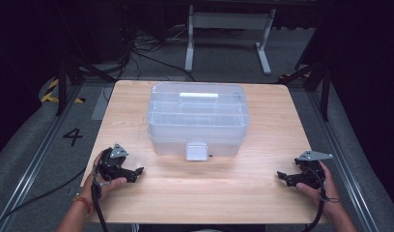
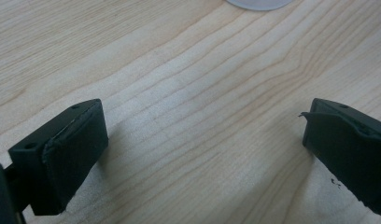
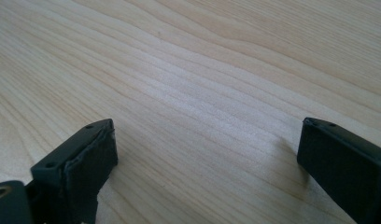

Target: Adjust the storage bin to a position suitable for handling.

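Observation:
A clear plastic storage box (image 1: 197,118) with a closed lid, a handle on top and a white front latch (image 1: 196,151) stands in the middle of the wooden table (image 1: 200,193). My left gripper (image 1: 136,173) rests at the table's front left, held by a hand, its jaws open and empty. In the left gripper view its two black fingers (image 2: 62,154) stand wide apart over bare wood, with a rim of the box (image 2: 258,3) at the top edge. My right gripper (image 1: 282,177) rests at the front right, also open and empty, fingers (image 3: 81,168) spread over bare wood.
The table's edges drop to grey floor on all sides, with metal rails left and right. A white desk frame (image 1: 229,34) and cables lie on the floor beyond the far edge. Bare wood stretches between the two grippers in front of the box.

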